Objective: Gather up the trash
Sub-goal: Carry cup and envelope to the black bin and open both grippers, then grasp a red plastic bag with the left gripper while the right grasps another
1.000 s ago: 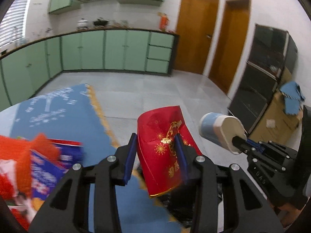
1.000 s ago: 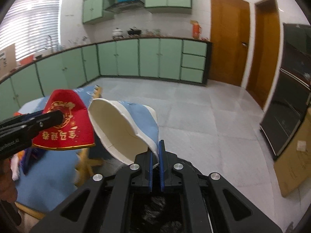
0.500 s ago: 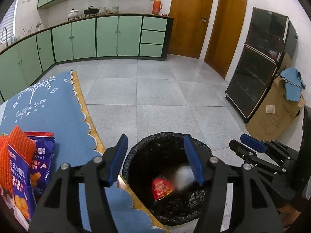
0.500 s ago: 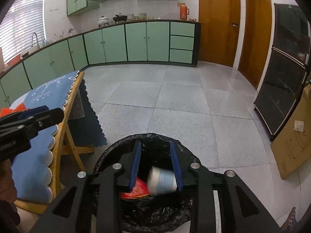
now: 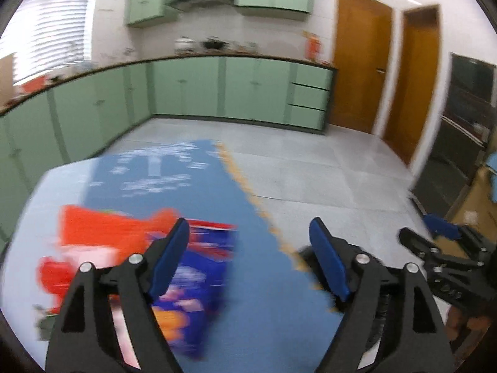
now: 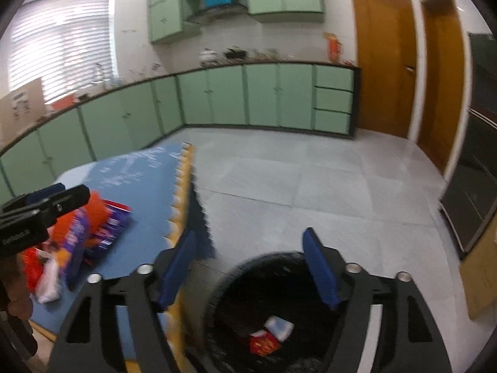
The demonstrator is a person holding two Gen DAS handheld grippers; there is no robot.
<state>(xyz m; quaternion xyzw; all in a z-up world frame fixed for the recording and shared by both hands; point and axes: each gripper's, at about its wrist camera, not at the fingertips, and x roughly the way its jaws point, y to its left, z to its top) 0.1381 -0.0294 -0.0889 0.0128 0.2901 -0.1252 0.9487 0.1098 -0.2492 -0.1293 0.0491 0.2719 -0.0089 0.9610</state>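
My left gripper [image 5: 248, 255] hangs over the blue tablecloth [image 5: 174, 180], its jaws opening with nothing between them. Blurred snack bags [image 5: 192, 276] and an orange wrapper [image 5: 105, 233] lie on the cloth at its lower left. My right gripper [image 6: 250, 264] is above the black-lined trash bin [image 6: 248, 283], jaws opening and empty. At the bottom of the bin lie the red paper cup [image 6: 264, 343] and the white and blue cup [image 6: 279, 326]. The left gripper [image 6: 46, 205] also shows at the left edge of the right wrist view, over the pile of bags [image 6: 80, 236].
The table's scalloped yellow edge [image 6: 180, 192] runs beside the bin. Green cabinets [image 6: 217, 99] line the far wall, with two wooden doors [image 6: 385, 68] to the right. A dark glass cabinet [image 6: 478, 161] and a cardboard box [image 6: 478, 273] stand at the right. Grey floor tiles [image 6: 310, 180] lie beyond.
Both cups have dropped from the grippers into the bin. Both grippers have opened wide. The left gripper has swung from above the bin back over the table and its trash pile.
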